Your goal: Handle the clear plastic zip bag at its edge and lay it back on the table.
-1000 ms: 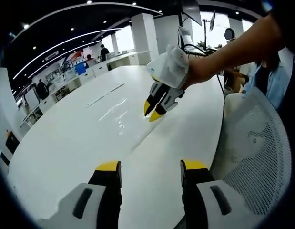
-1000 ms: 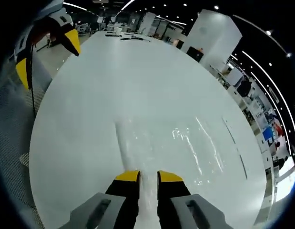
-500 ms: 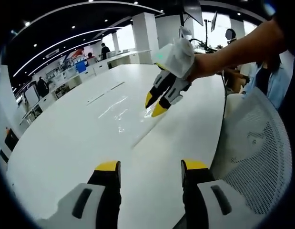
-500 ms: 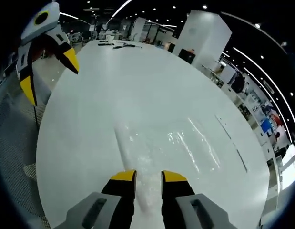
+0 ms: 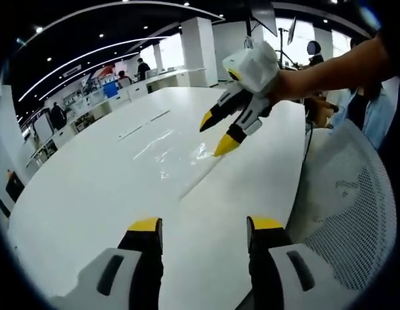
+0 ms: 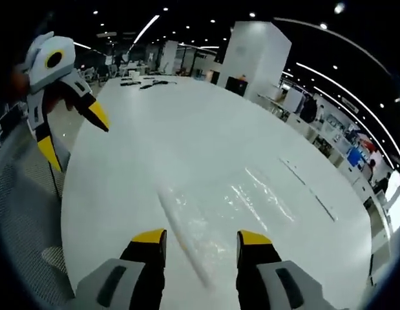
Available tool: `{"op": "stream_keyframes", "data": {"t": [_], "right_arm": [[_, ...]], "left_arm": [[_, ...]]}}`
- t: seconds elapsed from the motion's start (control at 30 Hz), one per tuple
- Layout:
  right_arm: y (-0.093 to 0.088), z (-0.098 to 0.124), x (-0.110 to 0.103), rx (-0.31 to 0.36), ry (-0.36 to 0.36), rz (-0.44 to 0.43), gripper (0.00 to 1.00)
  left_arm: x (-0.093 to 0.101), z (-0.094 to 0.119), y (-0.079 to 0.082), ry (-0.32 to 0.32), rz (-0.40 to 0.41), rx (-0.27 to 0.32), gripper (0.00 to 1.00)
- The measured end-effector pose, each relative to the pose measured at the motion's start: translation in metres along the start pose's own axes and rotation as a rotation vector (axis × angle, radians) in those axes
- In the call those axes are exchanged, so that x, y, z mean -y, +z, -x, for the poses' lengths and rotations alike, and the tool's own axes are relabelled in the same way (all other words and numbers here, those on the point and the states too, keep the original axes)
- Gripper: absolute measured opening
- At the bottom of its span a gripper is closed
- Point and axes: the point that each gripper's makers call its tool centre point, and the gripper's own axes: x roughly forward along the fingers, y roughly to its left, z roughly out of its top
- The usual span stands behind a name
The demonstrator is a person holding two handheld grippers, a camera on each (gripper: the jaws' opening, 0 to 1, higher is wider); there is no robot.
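Both grippers hang spread and empty — right gripper [image 6: 194, 237] just above the clear zip bag [image 6: 216, 206], left gripper [image 5: 203, 225] well back; the bag lies flat on the white table [image 6: 187, 123], its long axis running away from the right jaws.

Left gripper [image 5: 203, 227]: fingers spread wide apart, gripping nothing, held level. Right gripper [image 6: 201, 240]: fingers spread apart, gripping nothing, raised and angled downward; the person's bare forearm [image 5: 335, 68] extends behind it.
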Motion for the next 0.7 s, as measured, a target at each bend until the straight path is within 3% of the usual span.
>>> {"op": "stream_keyframes", "data": {"t": [0.27,0.4,0.7], "right_arm": [[-0.003,0.013,-0.002,0.031,-0.016,-0.039,0.51],[0.000,0.017,-0.001,0.050,-0.026,-0.073,0.60],[-0.005,0.032,-0.007,0.089,-0.048,-0.146,0.70]], "left_arm": [[0.000,0.002,-0.002,0.006,0.004,-0.003,0.52],[-0.002,0.002,-0.002,0.011,0.009,0.000,0.55],[-0.006,0.002,-0.004,0.024,0.042,0.017,0.67]]}}
